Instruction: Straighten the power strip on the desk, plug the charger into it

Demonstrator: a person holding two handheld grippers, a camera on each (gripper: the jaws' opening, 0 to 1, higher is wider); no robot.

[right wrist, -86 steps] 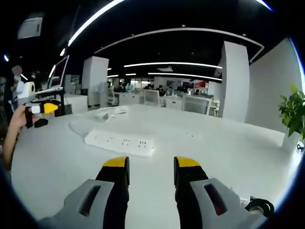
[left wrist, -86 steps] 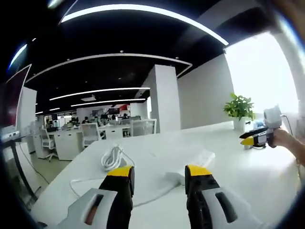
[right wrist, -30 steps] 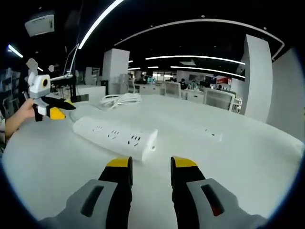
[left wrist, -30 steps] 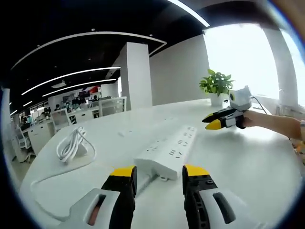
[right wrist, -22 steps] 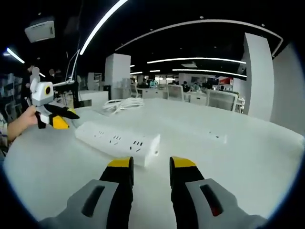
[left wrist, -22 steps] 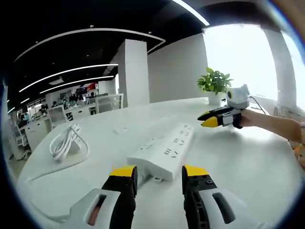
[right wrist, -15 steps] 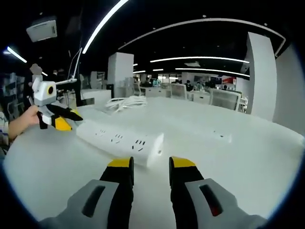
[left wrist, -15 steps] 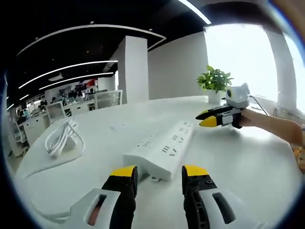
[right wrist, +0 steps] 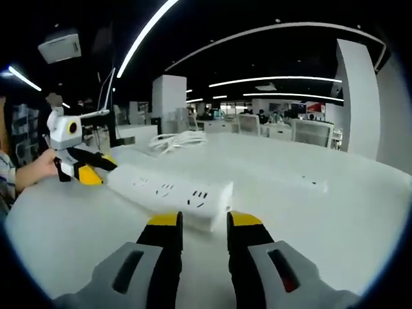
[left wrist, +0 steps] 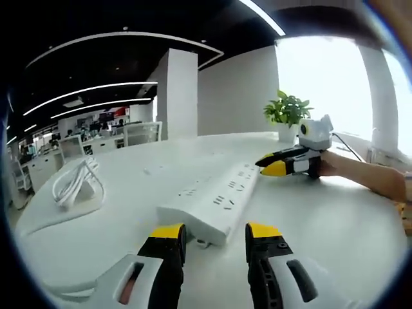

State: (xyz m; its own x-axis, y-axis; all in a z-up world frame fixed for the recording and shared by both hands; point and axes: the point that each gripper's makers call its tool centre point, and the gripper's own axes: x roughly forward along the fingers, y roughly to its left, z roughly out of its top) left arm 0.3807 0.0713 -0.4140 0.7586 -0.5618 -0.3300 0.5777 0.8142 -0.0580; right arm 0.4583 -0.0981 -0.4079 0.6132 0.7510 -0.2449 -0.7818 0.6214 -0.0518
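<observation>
I have the white power strip [left wrist: 212, 203] lying flat on the white table [left wrist: 335, 225], and my two grippers sit at its opposite ends. In the left gripper view, the left gripper [left wrist: 215, 235] has its yellow-tipped jaws parted with nothing between them, and the near end of the strip lies just ahead of the tips — close, though I cannot tell whether they touch it. The strip runs away from me on a diagonal toward the right gripper [left wrist: 269, 165], which a hand [left wrist: 328, 168] holds at the far end, its yellow tips right at the strip's end.

In the right gripper view the same strip [right wrist: 170, 191] lies across the table [right wrist: 309, 219] with its sockets facing up, its near end just ahead of the right gripper [right wrist: 204, 221]; the jaws stand apart and hold nothing. The left gripper [right wrist: 96, 168] shows at the far end, held in a hand [right wrist: 40, 168], its tips against or just beside the strip. I cannot tell from its side whether those jaws are parted.

A coil of white cable [left wrist: 72, 187] lies on the table to the left, well apart from the strip — it shows beyond the strip in the right gripper view [right wrist: 177, 140]. A potted plant [left wrist: 286, 112] stands at the far edge of the table by the bright window.
</observation>
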